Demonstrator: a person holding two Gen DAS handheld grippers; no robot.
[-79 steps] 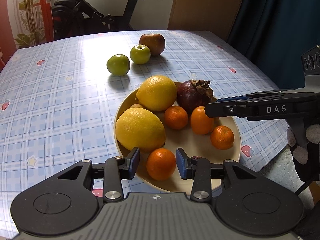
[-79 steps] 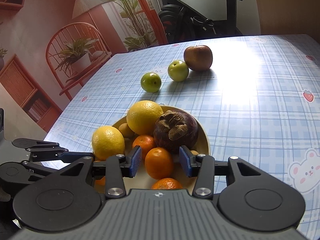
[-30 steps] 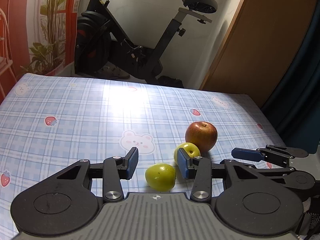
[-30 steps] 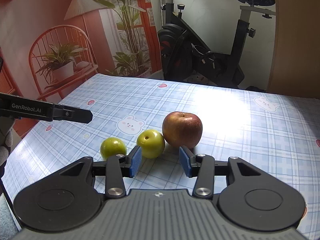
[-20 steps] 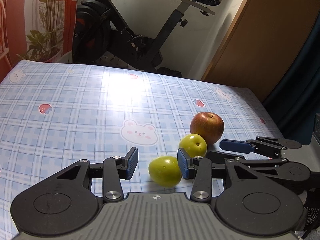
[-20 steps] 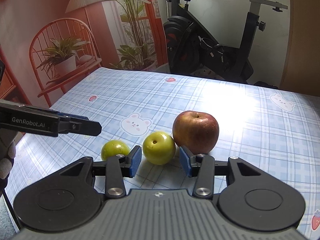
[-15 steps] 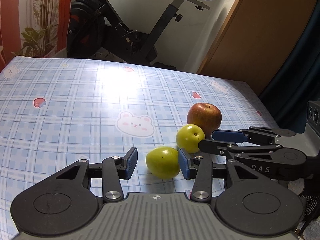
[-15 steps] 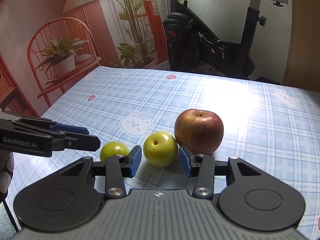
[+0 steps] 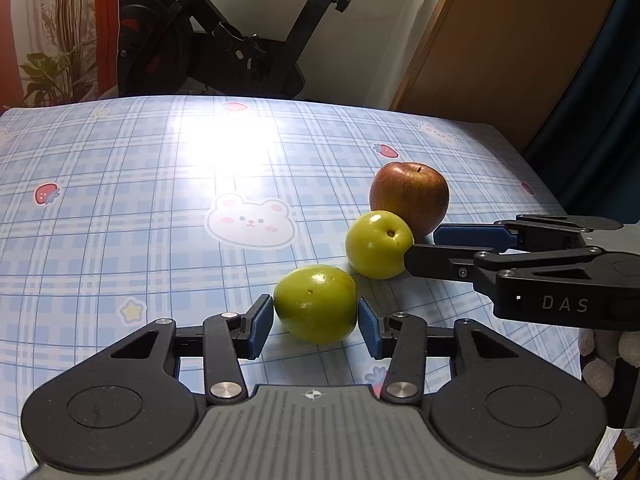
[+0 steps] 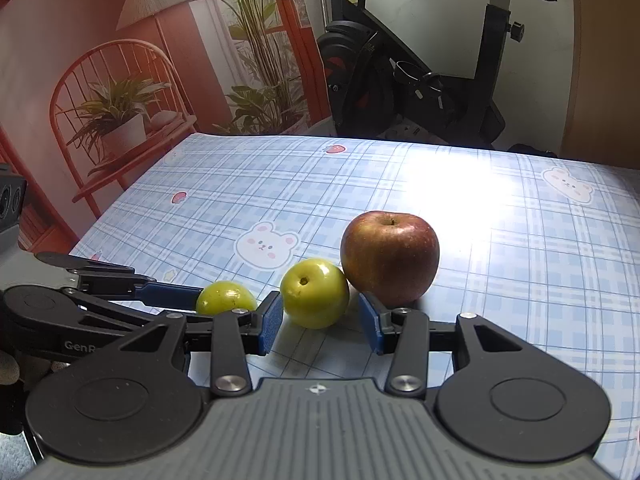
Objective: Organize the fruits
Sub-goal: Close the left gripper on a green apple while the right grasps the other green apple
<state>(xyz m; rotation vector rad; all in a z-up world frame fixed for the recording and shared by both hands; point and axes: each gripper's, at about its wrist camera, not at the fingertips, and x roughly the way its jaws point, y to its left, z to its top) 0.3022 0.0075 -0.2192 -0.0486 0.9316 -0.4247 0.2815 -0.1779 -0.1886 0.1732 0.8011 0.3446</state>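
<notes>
Grasp step, both sides: left gripper [image 9: 316,322] fingers apart around near green fruit [image 9: 316,304], right gripper [image 10: 320,320] fingers apart around second green fruit [image 10: 314,293] beside red apple [image 10: 390,258] on bench [image 10: 520,240]; next, close and lift.

Checked table [image 9: 120,184] bears red apple [image 9: 408,196], two green fruits [image 9: 316,304].

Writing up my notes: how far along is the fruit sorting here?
Nothing looks sorted yet. The red apple and both green fruits sit loose on the tablecloth. The left gripper brackets the nearer green fruit; the right gripper brackets the other green fruit. Neither is lifted. Gripping and moving remain.
</notes>
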